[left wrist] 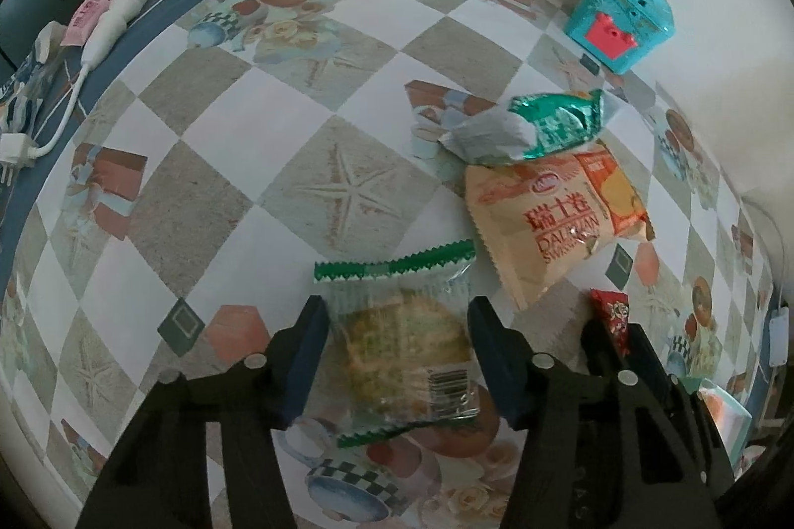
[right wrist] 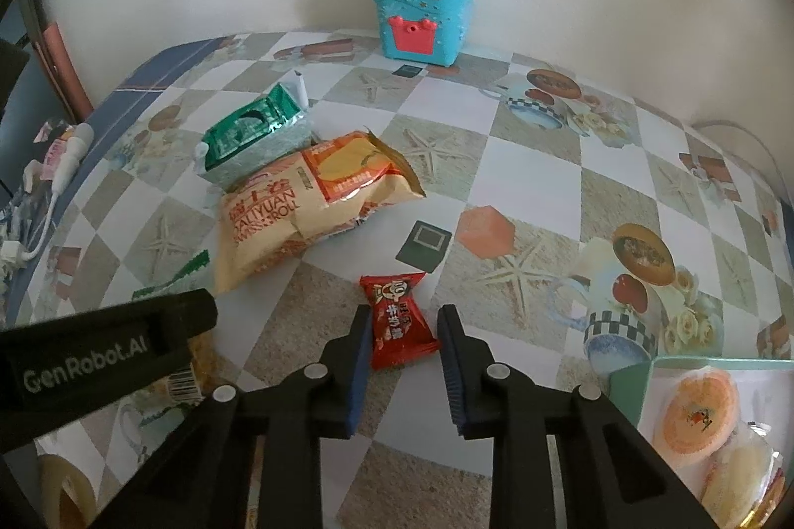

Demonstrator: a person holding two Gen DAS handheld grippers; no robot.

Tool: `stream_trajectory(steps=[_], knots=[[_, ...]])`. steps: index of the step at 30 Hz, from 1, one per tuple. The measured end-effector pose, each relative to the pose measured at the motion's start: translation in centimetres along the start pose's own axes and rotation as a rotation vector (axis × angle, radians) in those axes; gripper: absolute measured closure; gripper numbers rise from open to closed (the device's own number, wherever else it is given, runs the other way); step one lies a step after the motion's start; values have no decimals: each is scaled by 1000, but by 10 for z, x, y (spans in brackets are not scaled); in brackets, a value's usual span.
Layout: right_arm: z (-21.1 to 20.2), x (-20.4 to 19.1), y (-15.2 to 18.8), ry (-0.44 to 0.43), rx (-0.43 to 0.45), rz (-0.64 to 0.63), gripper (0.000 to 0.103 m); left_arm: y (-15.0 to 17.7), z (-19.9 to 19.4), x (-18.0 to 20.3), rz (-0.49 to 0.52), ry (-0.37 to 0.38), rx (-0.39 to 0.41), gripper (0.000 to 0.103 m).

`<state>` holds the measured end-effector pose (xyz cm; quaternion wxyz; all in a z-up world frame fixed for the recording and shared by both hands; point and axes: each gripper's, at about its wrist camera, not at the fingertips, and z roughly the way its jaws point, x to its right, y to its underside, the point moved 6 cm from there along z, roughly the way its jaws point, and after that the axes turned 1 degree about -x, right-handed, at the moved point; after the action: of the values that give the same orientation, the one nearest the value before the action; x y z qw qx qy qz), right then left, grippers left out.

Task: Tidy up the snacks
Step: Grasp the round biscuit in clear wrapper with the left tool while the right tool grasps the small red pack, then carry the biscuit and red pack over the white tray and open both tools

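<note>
My left gripper (left wrist: pixel 397 320) is open around a clear, green-edged cracker packet (left wrist: pixel 404 345) lying on the table; its pads stand just off the packet's sides. My right gripper (right wrist: pixel 404 323) is open around a small red candy packet (right wrist: pixel 399 323), also seen in the left wrist view (left wrist: pixel 613 318). An orange Swiss roll bag (right wrist: pixel 302 206) (left wrist: pixel 551 211) lies beyond, with a green and silver snack bag (right wrist: pixel 253 137) (left wrist: pixel 536 127) behind it. A mint green box (right wrist: pixel 714 425) at the lower right holds round wrapped snacks.
A teal toy chest (right wrist: pixel 422 15) (left wrist: pixel 620 15) stands against the wall. A white cable and small items (left wrist: pixel 104 18) lie on the blue strip at the table's left edge. The left gripper's body (right wrist: pixel 99 345) crosses the right wrist view's lower left.
</note>
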<state>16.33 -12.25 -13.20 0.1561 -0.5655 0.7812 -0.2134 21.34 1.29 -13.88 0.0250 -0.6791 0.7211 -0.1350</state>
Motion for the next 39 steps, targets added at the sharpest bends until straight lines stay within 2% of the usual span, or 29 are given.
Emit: stream_trajectory(steps=[5,14,23,28,33,39], knots=[[-3,4,4,3,-15,21,75,8,-2,10,27,6,-12,50],[-22,7,7,10,-19,49,76,28,-7,21,14,28,-35,51],[-57,12,5,4,2,82,77,34,-37,25,10,52,7,51],[-85,22,4,0,27,122,77,28,-59,22,13,68,55,51],[-111,30,2,-8,57,157,77,33,-91,18,26,83,105,51],[-139,44,3,-18,89,213,77,35,-111,20,32,90,144,51]])
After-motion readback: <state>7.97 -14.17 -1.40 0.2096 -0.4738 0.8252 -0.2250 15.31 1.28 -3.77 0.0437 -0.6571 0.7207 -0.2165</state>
